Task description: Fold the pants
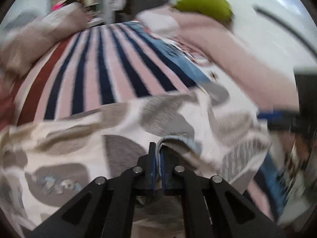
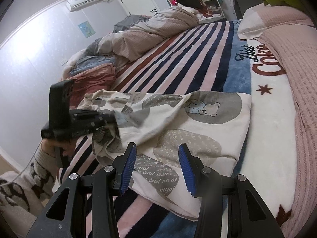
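At the bottom centre of the left wrist view, your left gripper [image 1: 157,158] is clamped tight on a bunched edge of the pants [image 1: 122,130], the cloth pinched up in a fold between the blue pads. In the right wrist view, the same gripper [image 2: 111,119] sits at the left middle of the frame, biting the raised, crumpled end of the garment.

Your right gripper [image 2: 157,165] stands half open at the bottom centre of its own view, with nothing between its pads [image 2: 128,166]; it hovers over the near end of the pants [image 2: 178,130], which lie spread across the striped blanket [image 2: 178,59] from left middle to right middle of the frame.

Judging from the drape and wrinkles, the pants are thin, soft and light: they will sag and slide wherever they are unsupported, and a single-point grip lets the rest trail. They should not be fragile or slippery on that fleecy blanket, which may even drag at them.

Take hold at an edge or hem, catching every layer, and match the left hand's grip with one on the opposite corner. The heaped quilt [image 2: 150,27] at upper centre lies well apart.
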Demonstrator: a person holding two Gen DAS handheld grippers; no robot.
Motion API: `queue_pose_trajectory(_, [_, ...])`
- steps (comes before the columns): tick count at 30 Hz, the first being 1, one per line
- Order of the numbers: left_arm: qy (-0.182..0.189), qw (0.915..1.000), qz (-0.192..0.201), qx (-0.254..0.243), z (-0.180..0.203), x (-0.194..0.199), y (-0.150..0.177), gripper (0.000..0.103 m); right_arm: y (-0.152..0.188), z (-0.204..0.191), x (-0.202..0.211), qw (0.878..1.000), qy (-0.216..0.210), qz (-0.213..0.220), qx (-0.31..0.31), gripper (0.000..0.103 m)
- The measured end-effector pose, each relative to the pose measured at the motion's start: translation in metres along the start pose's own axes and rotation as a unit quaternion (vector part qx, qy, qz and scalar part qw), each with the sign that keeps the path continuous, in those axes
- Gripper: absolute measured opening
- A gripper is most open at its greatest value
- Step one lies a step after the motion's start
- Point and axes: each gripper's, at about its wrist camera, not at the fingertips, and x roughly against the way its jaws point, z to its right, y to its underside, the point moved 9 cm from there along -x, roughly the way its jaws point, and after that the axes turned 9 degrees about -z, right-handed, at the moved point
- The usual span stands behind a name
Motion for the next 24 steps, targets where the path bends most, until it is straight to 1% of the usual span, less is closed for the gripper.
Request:
queue_pose_trajectory(2, [-0.005, 0.9988, 0.007, 0.047, -0.027, 0.002, -0.001, 0.002, 0.0, -0.002, 0.0, 1.0, 0.0, 0.0, 0.002, 0.04])
queue_pose_trajectory(4, [-0.02, 0.997, 0.003, 0.075, -0.047, -0.001, 0.001, 0.002, -0.001, -0.004, 0.001, 1.0, 0.001, 0.001, 0.003, 0.04])
queue_pose_trajectory(6, [-0.045, 0.9946, -0.002, 0.093, -0.065, -0.004, 0.004, 0.003, -0.001, -0.006, 0.0, 1.0, 0.001, 0.0, 0.004, 0.04])
queue_pose_trajectory(7, [-0.048, 0.9939, -0.003, 0.099, -0.072, -0.003, 0.005, 0.003, -0.002, -0.007, 0.0, 1.0, 0.001, 0.0, 0.004, 0.04])
queue_pose_trajectory(8, [-0.036, 0.9946, -0.002, 0.097, -0.071, 0.0, 0.005, 0.004, -0.003, -0.008, 0.0, 1.0, 0.001, -0.001, 0.005, 0.04])
queue_pose_trajectory(9, [-0.019, 0.9958, 0.001, 0.09, -0.067, 0.003, 0.004, 0.011, -0.003, -0.01, 0.0, 1.0, 0.001, -0.002, 0.007, 0.04])
queue_pose_trajectory(10, [-0.004, 0.9974, 0.007, 0.072, -0.059, 0.011, 0.004, 0.036, -0.002, -0.011, 0.001, 1.0, 0.002, -0.002, 0.009, 0.04])
queue_pose_trajectory(11, [0.001, 0.9986, 0.015, 0.051, -0.05, 0.017, 0.002, 0.051, -0.002, -0.012, 0.002, 1.0, 0.003, -0.002, 0.01, 0.04])
queue_pose_trajectory(12, [0.002, 0.9992, 0.024, 0.032, -0.043, 0.023, 0.002, 0.062, -0.003, -0.013, 0.002, 1.0, 0.003, -0.002, 0.011, 0.04])
queue_pose_trajectory(14, [0.018, 0.9995, 0.018, -0.019, -0.017, 0.026, 0.001, 0.062, -0.003, -0.015, 0.002, 1.0, 0.002, -0.002, 0.012, 0.04])
queue_pose_trajectory(16, [0.037, 0.9976, 0.008, -0.057, 0.006, 0.026, 0.003, 0.063, -0.003, -0.015, 0.002, 1.0, 0.002, -0.002, 0.012, 0.04])
queue_pose_trajectory(18, [0.039, 0.9949, -0.009, -0.093, 0.026, 0.016, 0.003, 0.063, -0.002, -0.015, 0.001, 1.0, 0.001, -0.004, 0.012, 0.04])
queue_pose_trajectory(20, [0.029, 0.9907, -0.034, -0.128, 0.045, 0.001, 0.008, 0.063, -0.001, -0.014, 0.001, 1.0, 0.002, -0.006, 0.011, 0.04])
queue_pose_trajectory(21, [0.021, 0.9894, -0.045, -0.136, 0.047, -0.006, 0.01, 0.063, -0.001, -0.014, 0.001, 1.0, 0.002, -0.006, 0.01, 0.04])
queue_pose_trajectory(23, [-0.018, 0.9861, -0.072, -0.149, 0.046, -0.025, 0.013, 0.063, -0.001, -0.012, 0.002, 1.0, 0.001, -0.005, 0.01, 0.04])
queue_pose_trajectory(24, [-0.032, 0.9844, -0.079, -0.154, 0.044, -0.031, 0.014, 0.063, -0.001, -0.011, 0.003, 1.0, 0.001, -0.004, 0.01, 0.04])
